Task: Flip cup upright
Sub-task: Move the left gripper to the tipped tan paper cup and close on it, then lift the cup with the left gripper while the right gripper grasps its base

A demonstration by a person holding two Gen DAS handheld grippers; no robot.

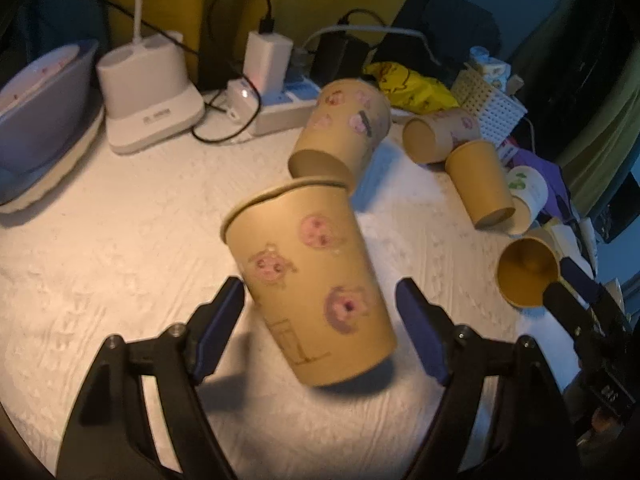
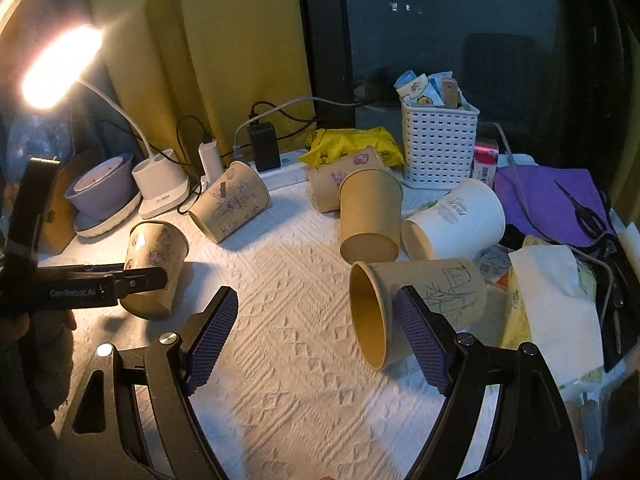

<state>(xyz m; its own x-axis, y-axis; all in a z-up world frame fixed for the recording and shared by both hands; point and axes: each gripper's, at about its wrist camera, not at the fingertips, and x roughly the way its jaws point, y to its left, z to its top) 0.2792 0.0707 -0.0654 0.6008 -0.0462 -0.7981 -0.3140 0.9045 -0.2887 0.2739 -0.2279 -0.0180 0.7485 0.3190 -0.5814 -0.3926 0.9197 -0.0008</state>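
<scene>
The left hand-held gripper (image 1: 320, 316) is spread wide around a tilted pig-print cup (image 1: 308, 280), mouth up, its fingers not touching it. The right hand-held gripper (image 2: 316, 332) gapes empty beside a sketched cup (image 2: 416, 304) lying sideways on the desk (image 2: 280, 380). A white basket (image 2: 440, 144) holds packets.

tan paper cup (image 1: 316, 280) has pink doughnut doodles all over, same as the tan cup at 12 o'clock (image 1: 340, 128). white embossed tablecloth (image 1: 132, 216) has a diamond weave. yellow cartoon-print bag (image 2: 352, 146) at 12, purple cloth (image 2: 548, 196) at 2, white lattice basket (image 2: 438, 148).
</scene>
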